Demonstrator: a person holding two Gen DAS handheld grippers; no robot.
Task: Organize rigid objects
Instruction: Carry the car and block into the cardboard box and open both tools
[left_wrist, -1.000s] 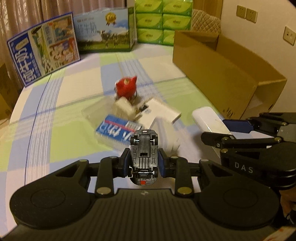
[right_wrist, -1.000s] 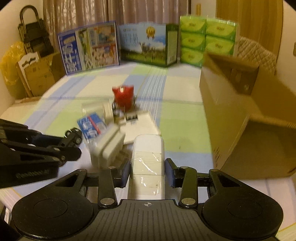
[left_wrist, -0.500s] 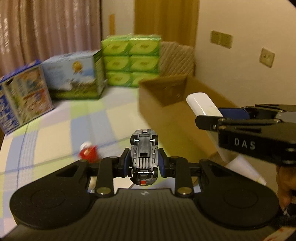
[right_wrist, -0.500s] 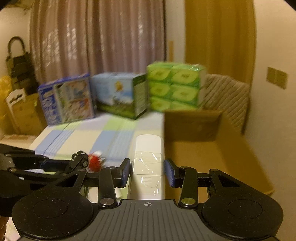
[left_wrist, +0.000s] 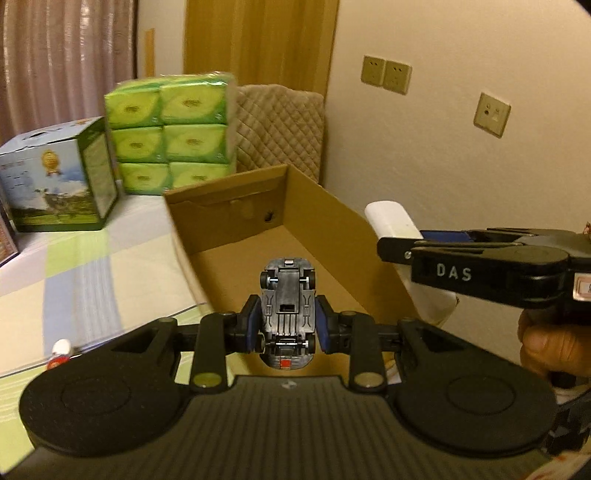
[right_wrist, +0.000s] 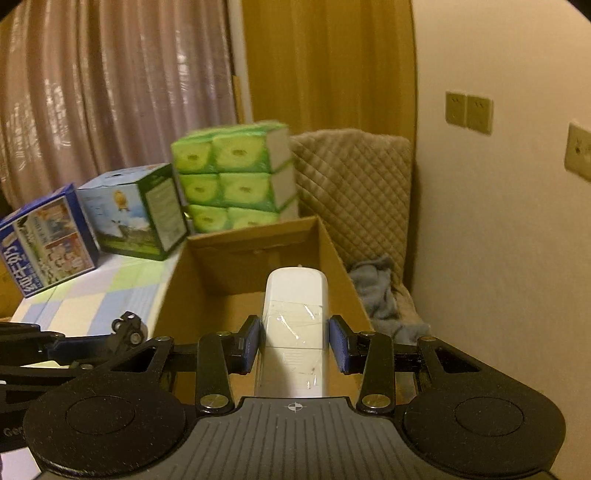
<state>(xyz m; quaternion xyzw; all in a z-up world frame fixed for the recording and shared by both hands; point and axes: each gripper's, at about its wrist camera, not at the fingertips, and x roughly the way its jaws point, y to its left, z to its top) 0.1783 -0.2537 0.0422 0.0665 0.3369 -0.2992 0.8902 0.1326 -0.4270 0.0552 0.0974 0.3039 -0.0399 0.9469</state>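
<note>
Both loads have been swung from the far clutter to over the open cardboard box (left_wrist: 295, 236). The toy car (left_wrist: 288, 306) is clamped upside-down in the left hand-held gripper (left_wrist: 288, 325), the white remote (right_wrist: 295, 325) in the right hand-held gripper (right_wrist: 295, 339). A crumpled grey cloth (right_wrist: 380, 291) right of the box is only caught by the right view.

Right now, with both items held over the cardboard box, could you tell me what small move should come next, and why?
Probably lower the left hand-held gripper slightly and release: the toy car already hangs above the open cardboard box, whose visible floor looks bare.
</note>
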